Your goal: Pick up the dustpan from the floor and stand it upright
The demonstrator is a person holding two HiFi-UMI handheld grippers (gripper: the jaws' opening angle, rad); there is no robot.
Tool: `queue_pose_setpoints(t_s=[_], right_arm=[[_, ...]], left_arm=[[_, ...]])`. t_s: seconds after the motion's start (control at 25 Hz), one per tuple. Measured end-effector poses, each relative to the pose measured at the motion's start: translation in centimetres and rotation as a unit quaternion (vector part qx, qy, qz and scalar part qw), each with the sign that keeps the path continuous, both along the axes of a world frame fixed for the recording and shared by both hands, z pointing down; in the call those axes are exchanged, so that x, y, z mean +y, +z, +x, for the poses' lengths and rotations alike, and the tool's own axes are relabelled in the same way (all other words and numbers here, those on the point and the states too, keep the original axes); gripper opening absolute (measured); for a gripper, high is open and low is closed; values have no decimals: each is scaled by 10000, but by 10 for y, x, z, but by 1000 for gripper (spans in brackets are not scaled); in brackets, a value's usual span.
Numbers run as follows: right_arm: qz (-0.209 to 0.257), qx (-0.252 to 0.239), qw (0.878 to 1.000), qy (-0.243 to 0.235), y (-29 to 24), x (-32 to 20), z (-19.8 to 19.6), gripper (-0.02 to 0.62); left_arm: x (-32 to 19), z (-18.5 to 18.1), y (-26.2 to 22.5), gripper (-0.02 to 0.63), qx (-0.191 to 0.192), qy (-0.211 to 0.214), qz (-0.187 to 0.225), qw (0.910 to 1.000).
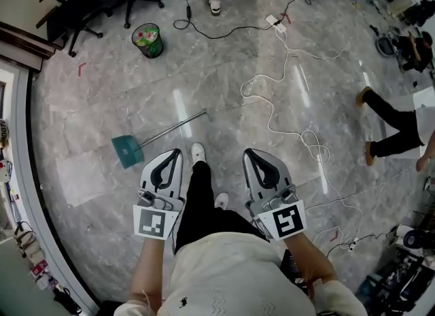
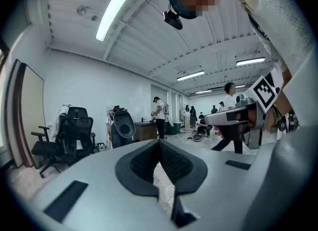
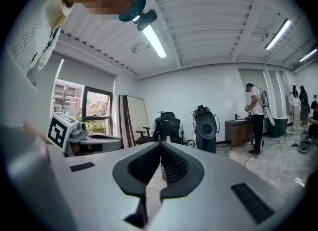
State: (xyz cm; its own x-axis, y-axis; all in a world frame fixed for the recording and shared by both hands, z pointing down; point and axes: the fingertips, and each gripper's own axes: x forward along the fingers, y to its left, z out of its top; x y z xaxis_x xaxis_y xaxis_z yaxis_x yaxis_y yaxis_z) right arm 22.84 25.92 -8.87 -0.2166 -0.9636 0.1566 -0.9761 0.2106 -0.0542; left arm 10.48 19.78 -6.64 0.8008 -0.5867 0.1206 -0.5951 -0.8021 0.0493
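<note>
Teal plastic dustpan with long metal handle point(image 1: 127, 150) lies flat on grey marble floor point(image 1: 224, 77), at ten o'clock from the left gripper point(image 1: 174, 155). Left gripper and right gripper point(image 1: 250, 155) are both clenched and empty, carried forward in readiness. Pickup judged not begun.

Dustpan point(image 1: 127, 150) on floor point(image 1: 238, 90), ahead-left of left hand-held gripper point(image 1: 174, 155).

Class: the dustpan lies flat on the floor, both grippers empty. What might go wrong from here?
The left gripper and right gripper are shut; unopened, they may just shove the dustpan. Its thin handle might slip or swing once gripped. The loose white cable could snag a foot.
</note>
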Motion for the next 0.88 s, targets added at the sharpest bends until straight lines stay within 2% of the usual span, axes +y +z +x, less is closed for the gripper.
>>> queue_pose_setpoints(t_s=[0.16, 0.24, 0.32, 0.4, 0.44, 0.52, 0.64, 0.76, 0.88], right_arm=[[-181, -190, 9994, 232, 17, -77, 25, 17], [-183, -311, 9989, 309, 29, -117, 34, 17], [-171, -332, 9984, 430, 40, -146, 43, 17], [-188, -274, 9978, 568, 53, -168, 53, 17], [-216, -252, 9975, 619, 61, -179, 58, 17], [-330, -253, 9968, 689, 84, -198, 67, 17], [-536, -323, 9954, 728, 134, -225, 83, 17], [-688, -556, 9934, 736, 205, -244, 99, 17], [-796, -816, 9898, 849, 284, -263, 119, 17]], left_arm=[[-81, 25, 24, 11, -58, 116, -259, 9996], [-119, 35, 40, 11, -278, 204, -254, 9991], [-145, 48, 61, 11, -769, 616, -45, 9951], [-166, 65, 87, 11, -1370, 1151, 295, 9834], [-177, 73, 103, 11, -1582, 1285, 345, 9784], [-197, 88, 146, 11, -1904, 1359, 238, 9720], [-224, 107, 234, 11, -2284, 1408, -194, 9631], [-239, 129, 331, 11, -2698, 1622, -465, 9480], [-253, 155, 417, 11, -2934, 1635, -714, 9392]])
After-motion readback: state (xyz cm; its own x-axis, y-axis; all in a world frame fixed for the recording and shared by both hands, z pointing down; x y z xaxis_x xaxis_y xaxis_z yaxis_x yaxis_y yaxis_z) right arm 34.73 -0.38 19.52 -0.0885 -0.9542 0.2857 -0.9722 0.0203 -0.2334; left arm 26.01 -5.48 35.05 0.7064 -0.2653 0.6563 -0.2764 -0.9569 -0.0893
